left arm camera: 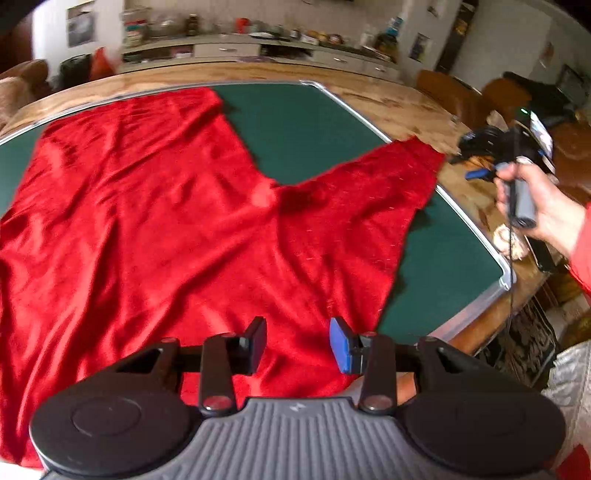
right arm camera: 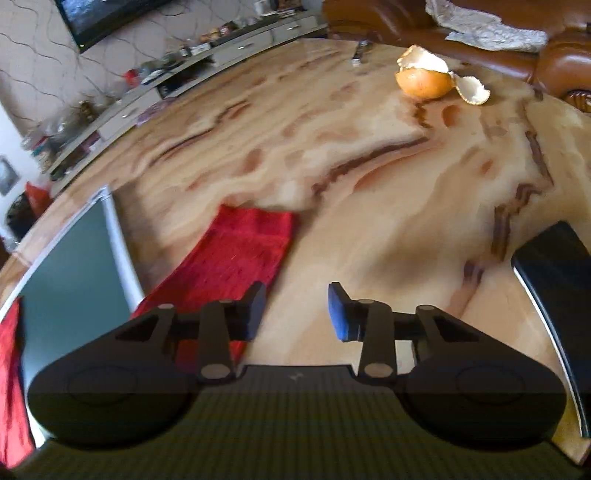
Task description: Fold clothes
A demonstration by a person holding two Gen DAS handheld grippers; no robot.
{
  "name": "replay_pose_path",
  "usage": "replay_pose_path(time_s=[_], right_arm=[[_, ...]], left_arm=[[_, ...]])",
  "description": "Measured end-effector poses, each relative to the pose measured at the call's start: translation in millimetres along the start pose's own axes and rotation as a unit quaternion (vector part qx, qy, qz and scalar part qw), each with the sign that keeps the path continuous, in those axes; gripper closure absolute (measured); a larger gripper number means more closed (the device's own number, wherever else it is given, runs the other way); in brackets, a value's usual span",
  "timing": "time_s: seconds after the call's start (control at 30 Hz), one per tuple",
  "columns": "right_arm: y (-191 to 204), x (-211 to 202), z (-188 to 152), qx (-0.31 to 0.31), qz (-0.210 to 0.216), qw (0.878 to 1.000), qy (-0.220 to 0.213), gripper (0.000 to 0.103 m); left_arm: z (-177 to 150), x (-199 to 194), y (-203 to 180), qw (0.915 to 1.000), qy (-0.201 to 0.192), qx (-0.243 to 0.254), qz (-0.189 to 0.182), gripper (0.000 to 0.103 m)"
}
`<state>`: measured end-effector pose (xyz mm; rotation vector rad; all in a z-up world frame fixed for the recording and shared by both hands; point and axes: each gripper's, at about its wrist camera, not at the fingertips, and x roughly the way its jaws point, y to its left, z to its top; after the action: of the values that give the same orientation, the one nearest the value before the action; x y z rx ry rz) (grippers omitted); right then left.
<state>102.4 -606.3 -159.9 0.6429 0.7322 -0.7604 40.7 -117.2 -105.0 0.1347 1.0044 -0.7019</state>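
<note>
Garment: red trousers (left arm camera: 155, 206) spread flat on the green mat (left arm camera: 306, 125), legs splayed apart; one leg end (right arm camera: 243, 251) runs over the mat's metal edge onto the bare table.
Left gripper (left arm camera: 298, 345): jaws spread, nothing between them, hovering over the waist end of the cloth.
Right gripper (right arm camera: 297, 312): jaws spread and empty, over the table just beside the stray leg end; your right hand (left arm camera: 535, 199) shows at the far right of the left wrist view.
Step in hand, as judged: take hold for the first fold. Pinch that leg's cuff at a corner, catch both layers, and lift it enough to clear the mat edge before you carry it across.
Surface: wood-grain table (right arm camera: 332, 155), glossy.
On it: peeled orange (right arm camera: 424, 81) with its peel, well away from the cloth; dark flat object (right arm camera: 554, 280) at the right, identity unclear.
Room: long sideboard (left arm camera: 229, 48) crowded with small items; brown leather sofa (right arm camera: 406, 22).
</note>
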Motion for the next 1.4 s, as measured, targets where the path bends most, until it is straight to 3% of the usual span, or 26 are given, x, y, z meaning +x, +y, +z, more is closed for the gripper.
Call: replay_pose_path(time_s=[0.27, 0.53, 0.57, 0.67, 1.07, 1.17, 1.23, 1.3, 1.4], right_arm=[[1, 25, 13, 0.015, -0.007, 1.000, -0.004, 0.053], [23, 32, 13, -0.052, -0.002, 0.999, 0.001, 0.053], [26, 33, 13, -0.062, -0.007, 0.998, 0.001, 0.058], [28, 34, 15, -0.069, -0.010, 0.998, 0.005, 0.093], [4, 30, 35, -0.041, -0.029, 0.999, -0.007, 0.100], [-9, 33, 41, 0.008, 0.006, 1.000, 0.003, 0.098], [-16, 37, 43, 0.050, 0.032, 0.998, 0.023, 0.082], [-17, 39, 43, 0.068, 0.038, 0.997, 0.027, 0.057], [-12, 42, 42, 0.068, 0.046, 0.996, 0.022, 0.056]], left_arm=[[6, 24, -18, 0.9994, 0.021, 0.023, -0.018, 0.059], [7, 33, -28, 0.9987, 0.024, 0.045, -0.001, 0.059], [6, 33, -29, 0.9986, 0.024, 0.048, 0.000, 0.059], [4, 33, -32, 0.9981, 0.023, 0.057, 0.004, 0.059], [1, 29, -29, 0.9971, 0.028, 0.070, -0.013, 0.059], [0, 29, -27, 0.9971, 0.029, 0.068, -0.018, 0.059], [0, 29, -26, 0.9972, 0.029, 0.067, -0.019, 0.059], [0, 29, -26, 0.9972, 0.029, 0.067, -0.020, 0.059], [0, 28, -25, 0.9971, 0.029, 0.067, -0.023, 0.059]])
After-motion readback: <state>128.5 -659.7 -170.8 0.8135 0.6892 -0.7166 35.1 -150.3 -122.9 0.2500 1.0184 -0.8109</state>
